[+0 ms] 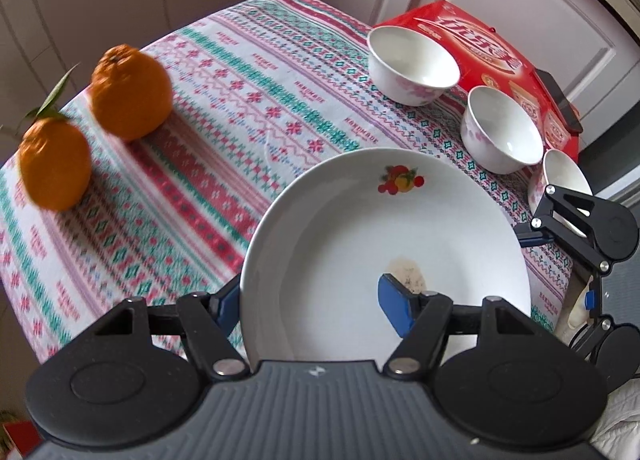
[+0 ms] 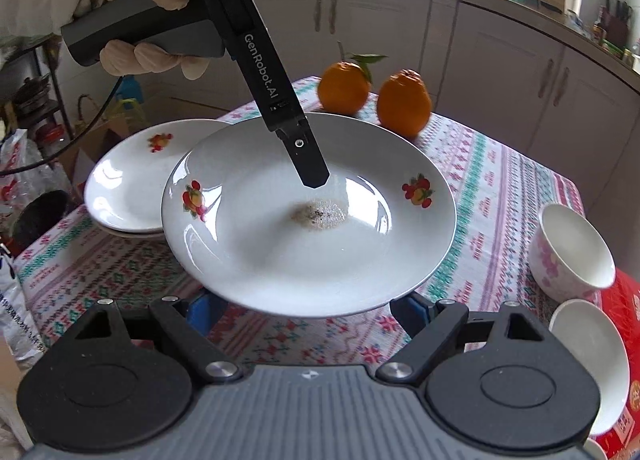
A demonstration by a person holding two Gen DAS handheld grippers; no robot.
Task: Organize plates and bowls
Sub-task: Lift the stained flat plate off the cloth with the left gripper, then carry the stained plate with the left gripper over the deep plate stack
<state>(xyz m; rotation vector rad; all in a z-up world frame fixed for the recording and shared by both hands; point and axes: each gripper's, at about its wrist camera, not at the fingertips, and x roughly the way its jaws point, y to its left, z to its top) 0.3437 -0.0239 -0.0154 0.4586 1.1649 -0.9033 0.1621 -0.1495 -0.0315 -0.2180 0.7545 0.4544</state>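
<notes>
Two grippers share my work: my left gripper pinches the raised plate by its rim, the right gripper wide open beneath; I should keep it level toward the stacked plates.

Three plates (one lifted), three bowls, two oranges.

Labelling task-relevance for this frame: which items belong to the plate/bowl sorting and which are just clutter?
Job:
- held plate, gripped by the left gripper
- stacked plates
- three bowls
- right gripper, open under the held plate

Lying about:
- two oranges
- red box
- phone
</notes>
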